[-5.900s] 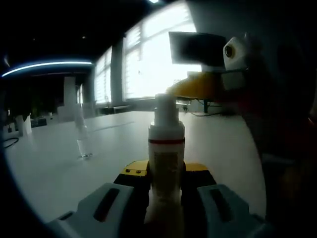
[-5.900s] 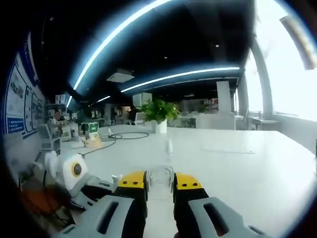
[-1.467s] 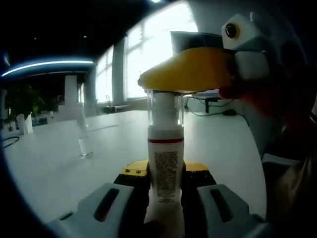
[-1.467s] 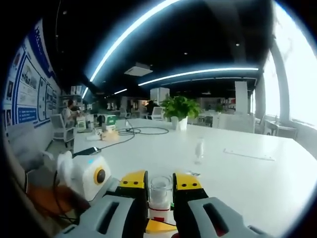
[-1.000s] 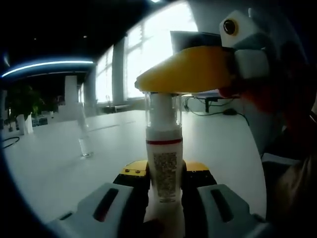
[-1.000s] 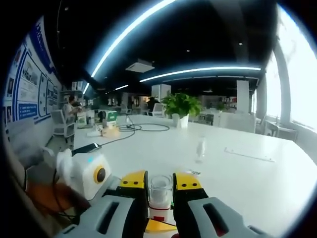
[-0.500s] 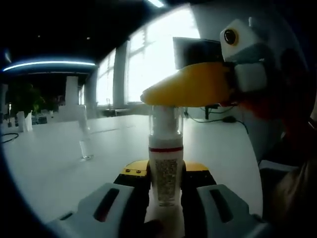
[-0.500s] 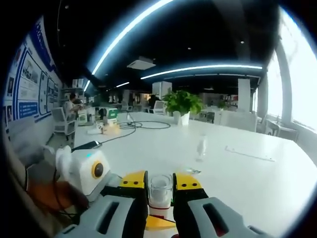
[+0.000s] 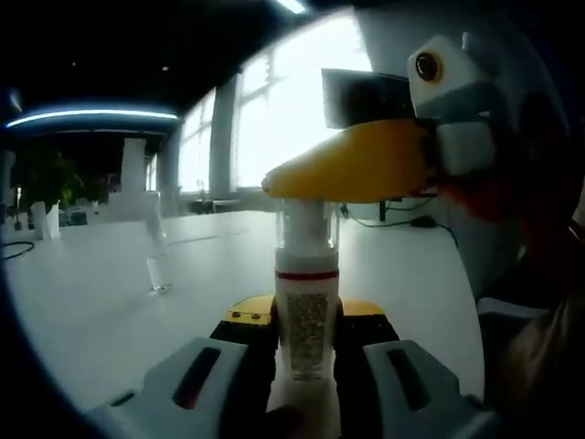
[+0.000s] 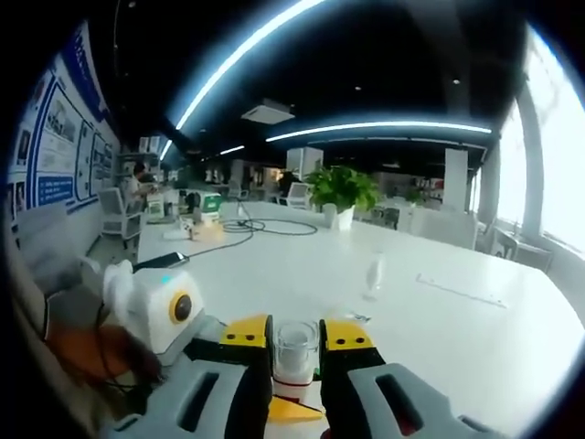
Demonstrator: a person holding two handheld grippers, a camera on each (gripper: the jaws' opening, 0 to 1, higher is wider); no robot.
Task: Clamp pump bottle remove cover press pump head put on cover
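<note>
A white pump bottle [image 9: 308, 315] with a red band stands upright, and my left gripper [image 9: 306, 320] is shut on its body. The clear cover [image 9: 306, 224] sits over the pump head. From the right, my right gripper [image 9: 352, 165] reaches in with its yellow jaw lying across the cover's top. In the right gripper view, my right gripper [image 10: 296, 346] is shut on the clear cover [image 10: 296, 352]. The bottle's red band [image 10: 291, 401] shows just under it. The left gripper's body [image 10: 155, 311] sits low on the left.
A small clear bottle [image 9: 157, 265] [image 10: 373, 273] stands alone on the white table [image 9: 91, 302]. A potted plant [image 10: 340, 195], cables and devices [image 10: 206, 233] lie further off. A dark monitor [image 9: 366, 96] stands by the windows. A person's sleeve [image 9: 539, 274] is at the right.
Since 5.9 s ago the right gripper has brought the clear cover over the bare pump head. Over the last second the cover has stayed on the bottle; the views only shift a little.
</note>
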